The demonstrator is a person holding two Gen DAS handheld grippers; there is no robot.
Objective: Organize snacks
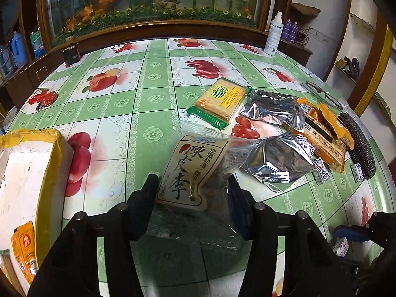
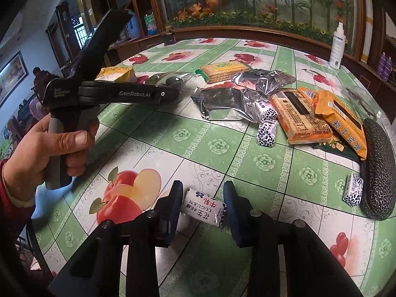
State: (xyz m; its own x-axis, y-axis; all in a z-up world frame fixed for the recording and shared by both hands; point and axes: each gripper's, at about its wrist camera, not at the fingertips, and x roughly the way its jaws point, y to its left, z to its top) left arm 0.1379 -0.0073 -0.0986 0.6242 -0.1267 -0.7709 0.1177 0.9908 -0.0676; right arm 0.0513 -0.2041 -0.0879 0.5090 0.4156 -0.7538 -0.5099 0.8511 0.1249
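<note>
My left gripper (image 1: 193,185) is shut on a clear bag of preserved plums with a cream label (image 1: 190,170), held above the table. A white box with yellow tape (image 1: 29,170) stands at the left, with an orange packet (image 1: 23,245) inside. My right gripper (image 2: 201,203) is shut on a small white nougat candy (image 2: 203,208) just above the tablecloth. The snack pile holds a green cracker pack (image 1: 217,101), silver foil bags (image 1: 274,160), orange packs (image 2: 302,116) and more small candies (image 2: 267,131). The left gripper's body (image 2: 118,94) shows in the right wrist view.
A green fruit-print tablecloth (image 1: 153,99) covers the round table. A black patterned glasses case (image 2: 378,168) lies at the right edge. A white spray bottle (image 1: 273,34) stands at the back. A wooden cabinet with fake plants (image 1: 158,24) runs behind the table.
</note>
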